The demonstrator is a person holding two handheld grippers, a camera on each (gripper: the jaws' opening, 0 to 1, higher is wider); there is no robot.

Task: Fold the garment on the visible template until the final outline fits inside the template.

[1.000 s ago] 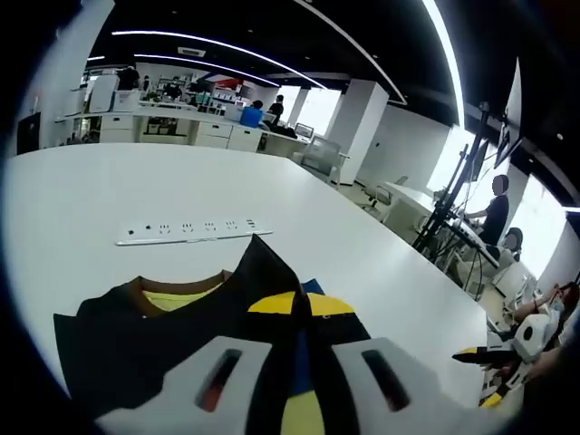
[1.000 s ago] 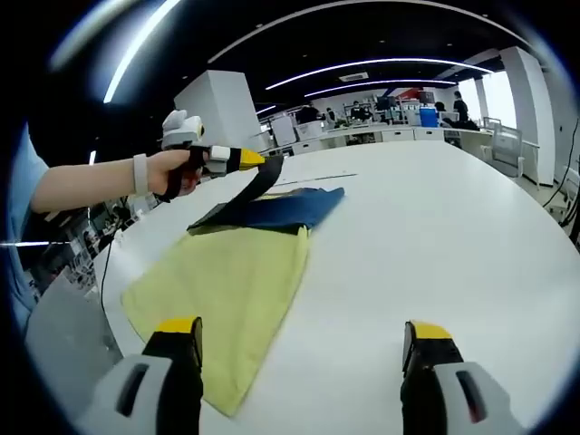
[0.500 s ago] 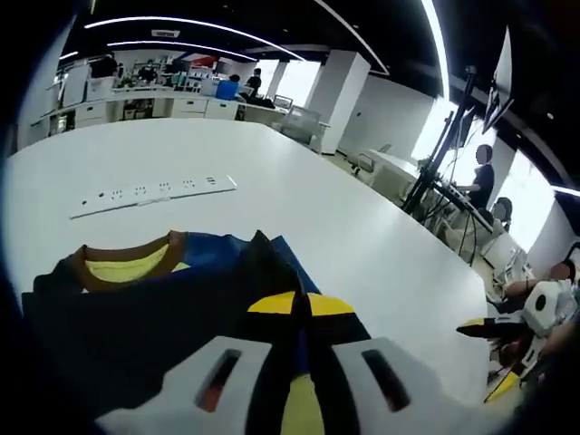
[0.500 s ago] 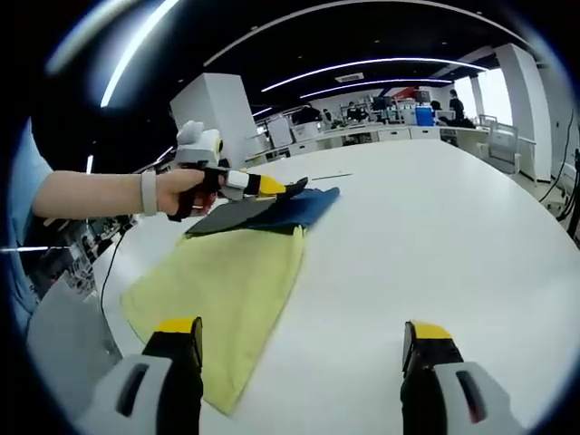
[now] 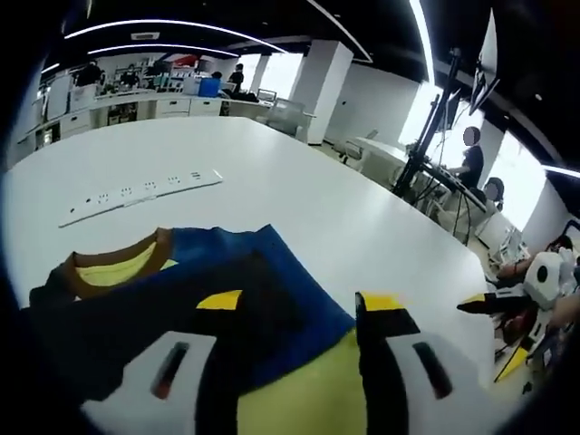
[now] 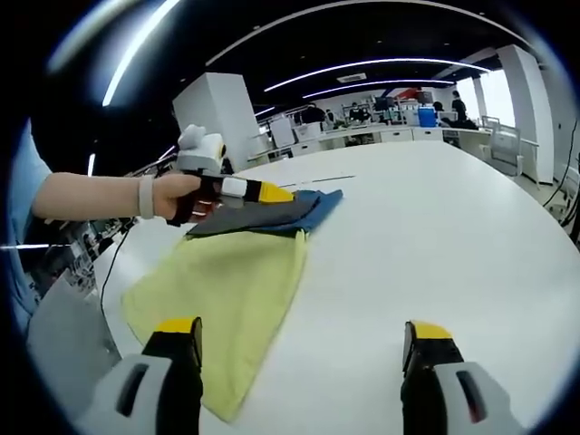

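One wide white table (image 6: 435,236) carries the yellow template cloth (image 6: 227,290); the soft, limp navy garment (image 5: 227,281) lies on its far end. Both grippers, left (image 5: 299,313) and right (image 6: 294,349), gape empty. Pinch hems.

Spread tongs (image 5: 304,313) over dark garment (image 5: 181,304), power strip (image 5: 140,192) beyond

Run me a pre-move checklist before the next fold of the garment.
1. Left hand-held gripper released: ok, jaws open above the garment.
2. Right hand-held gripper free: ok, open over bare table.
3. Garment lying flat after the fold: ok.
4. Garment outline inside the yellow template: cannot tell.
5. Garment and template in view: ok.
6. Power strip apart from the garment: ok.
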